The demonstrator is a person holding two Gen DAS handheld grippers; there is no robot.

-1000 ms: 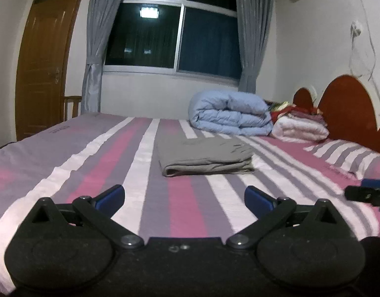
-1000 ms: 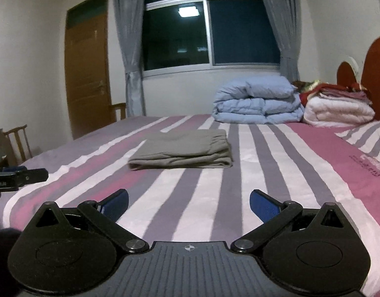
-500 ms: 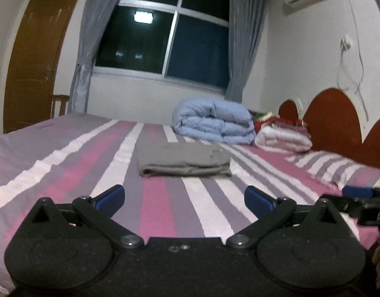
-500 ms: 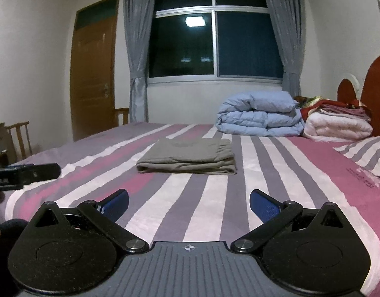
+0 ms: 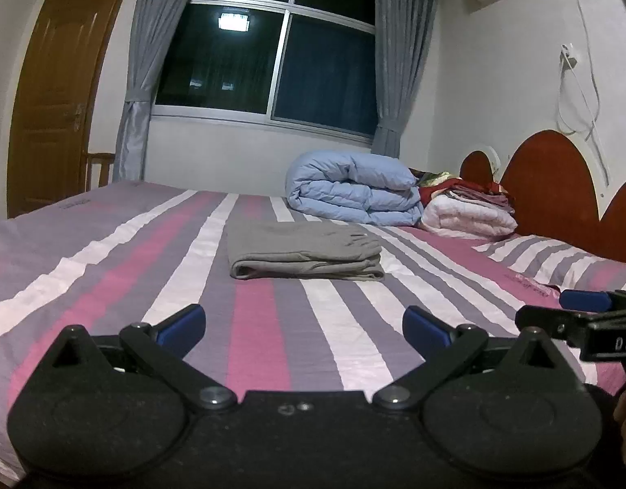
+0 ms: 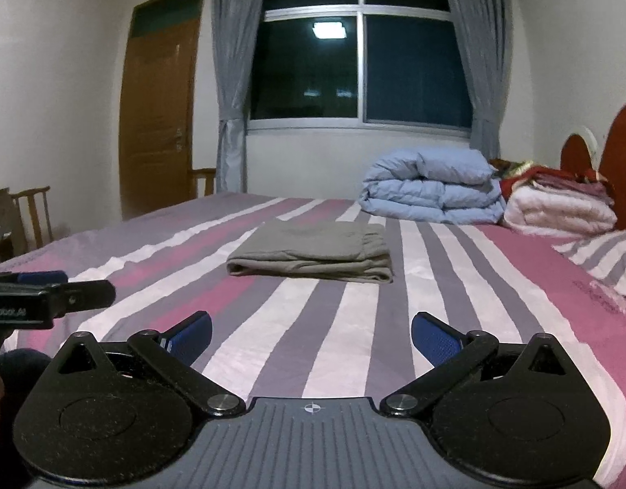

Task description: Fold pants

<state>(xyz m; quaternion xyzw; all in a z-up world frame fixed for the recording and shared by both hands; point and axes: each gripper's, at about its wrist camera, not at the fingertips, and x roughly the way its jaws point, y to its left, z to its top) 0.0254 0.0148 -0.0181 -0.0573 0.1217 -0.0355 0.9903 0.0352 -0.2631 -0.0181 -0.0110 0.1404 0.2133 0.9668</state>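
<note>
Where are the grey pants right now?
The grey pants lie folded mid-bed on the striped bedspread, ahead of both open grippers in both wrist views, with the blue duvet behind them to the right.

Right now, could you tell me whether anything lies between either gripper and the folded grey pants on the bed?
Nothing visible does. The pants lie folded on the striped bedspread, and only bare bedspread separates them from the open left gripper and the open right gripper. The blue duvet sits beyond the pants, out of the way.
</note>
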